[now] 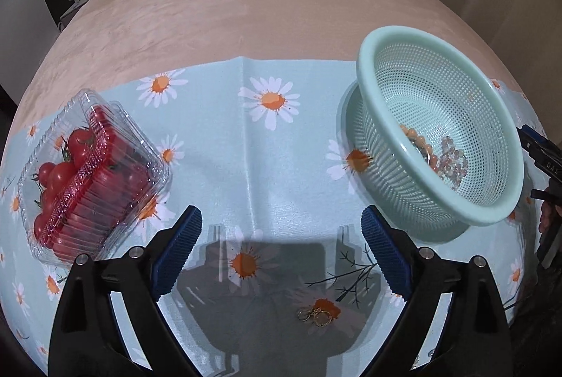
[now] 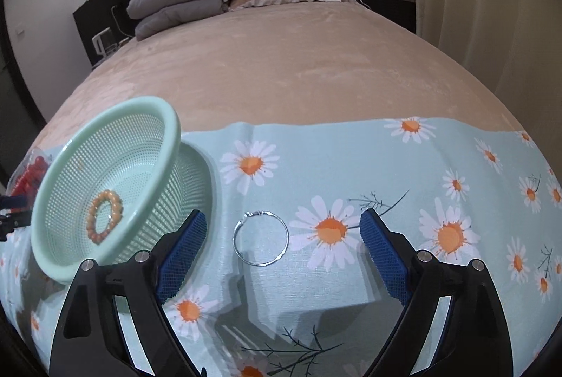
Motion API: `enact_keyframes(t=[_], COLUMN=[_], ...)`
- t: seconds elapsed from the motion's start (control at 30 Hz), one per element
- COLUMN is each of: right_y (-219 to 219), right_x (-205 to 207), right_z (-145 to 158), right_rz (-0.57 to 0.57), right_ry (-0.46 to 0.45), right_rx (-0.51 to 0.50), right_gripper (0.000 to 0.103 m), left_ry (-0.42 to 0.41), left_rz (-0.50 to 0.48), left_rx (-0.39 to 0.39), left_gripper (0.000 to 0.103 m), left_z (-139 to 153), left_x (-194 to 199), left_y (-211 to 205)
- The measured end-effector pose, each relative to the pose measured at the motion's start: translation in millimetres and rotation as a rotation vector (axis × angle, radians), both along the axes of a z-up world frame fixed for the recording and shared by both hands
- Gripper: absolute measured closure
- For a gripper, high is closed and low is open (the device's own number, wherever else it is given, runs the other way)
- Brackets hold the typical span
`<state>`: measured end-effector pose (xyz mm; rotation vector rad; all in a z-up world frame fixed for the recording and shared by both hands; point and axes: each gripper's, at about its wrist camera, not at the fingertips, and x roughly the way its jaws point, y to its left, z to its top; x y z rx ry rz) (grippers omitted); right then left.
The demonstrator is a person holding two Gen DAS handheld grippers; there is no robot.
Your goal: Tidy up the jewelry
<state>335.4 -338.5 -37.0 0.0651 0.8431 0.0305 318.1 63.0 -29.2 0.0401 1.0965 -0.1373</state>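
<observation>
A mint-green mesh basket (image 1: pixel 372 60) stands tilted on the daisy cloth at the right in the left wrist view; it also shows in the right wrist view (image 2: pixel 105 117). Inside lie an orange bead bracelet (image 2: pixel 104 215) and a greyish-pink bead bracelet (image 1: pixel 453 159). A small tangle of gold jewelry (image 1: pixel 316 315) lies on the cloth just under my open, empty left gripper (image 1: pixel 281 233). A thin silver bangle (image 2: pixel 260 238) lies flat on the cloth between the fingers of my open, empty right gripper (image 2: pixel 282 229).
A clear plastic box of cherry tomatoes (image 1: pixel 87 173) sits at the left of the cloth. The cloth (image 1: pixel 246 148) covers the near end of a pink bed (image 2: pixel 281 60). Pillows and folded grey bedding (image 2: pixel 175 8) lie at the far end.
</observation>
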Motion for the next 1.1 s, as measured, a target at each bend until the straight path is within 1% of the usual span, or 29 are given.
enact_keyframes(t=[0.1,0.13,0.17,0.2,0.23,0.3,0.33,0.37,0.43,0.57,0.73,0.9,1.0,1.1], right_y=[-1.0,-2.1,-3.3,-4.2,-4.8,-4.4,-3.2,-1.4,3.7,2.6,5.5,12.2,26.0,44.4], right_x=[2.4,4.1,6.4,7.6,6.7,6.2,6.9,7.5,6.3,-0.2,-11.8,-23.5,-24.9,-25.8], right_z=[-14.4,-19.6,-25.9,-30.7,-31.6,-31.0,-30.7,-30.9,-29.2,-23.2,-5.0,39.7,70.2,91.3], right_rz=[-0.013,-0.027,-0.038,-0.041,-0.038,-0.015,0.002,0.018,0.048,0.062,0.081,0.112,0.161,0.232], right_ry=[0.025,0.034,0.055,0.062,0.05,0.047,0.054,0.064,0.072,0.076,0.049,-0.047,-0.099,-0.118], right_rx=[-0.027,-0.043,-0.057,-0.07,-0.069,-0.064,-0.06,-0.062,-0.084,-0.029,-0.022,-0.026,-0.047,-0.069], right_gripper=[0.02,0.026,0.039,0.045,0.048,0.069,0.092,0.1,0.1,0.101,0.101,0.101,0.101,0.101], left_ry=[0.016,0.018,0.022,0.027,0.029,0.032,0.034,0.034,0.032,0.027,0.014,-0.008,-0.026,-0.04], left_rz=[0.004,0.004,0.003,0.002,0.0,-0.008,-0.013,-0.015,-0.021,-0.033,-0.033,-0.043,-0.057,-0.072], left_rx=[0.005,0.007,0.009,0.013,0.018,0.019,0.02,0.022,0.018,0.024,0.024,0.022,0.033,0.034], left_gripper=[0.012,0.012,0.012,0.012,0.012,0.012,0.012,0.012,0.012,0.012,0.012,0.012,0.012,0.013], left_z=[-8.4,-10.4,-12.0,-13.8,-15.3,-17.0,-18.2,-18.6,-18.8,-16.2,-8.8,3.8,14.6,25.4], left_x=[-0.4,-0.6,-0.2,0.0,0.0,-0.4,-0.5,-0.8,-3.3,-4.3,-7.6,-10.0,-8.3,-4.7], left_y=[1.7,1.4,1.0,0.0,-1.2,-3.2,-4.3,-6.0,-9.2,-14.1,-17.0,-23.7,-31.3,-41.5])
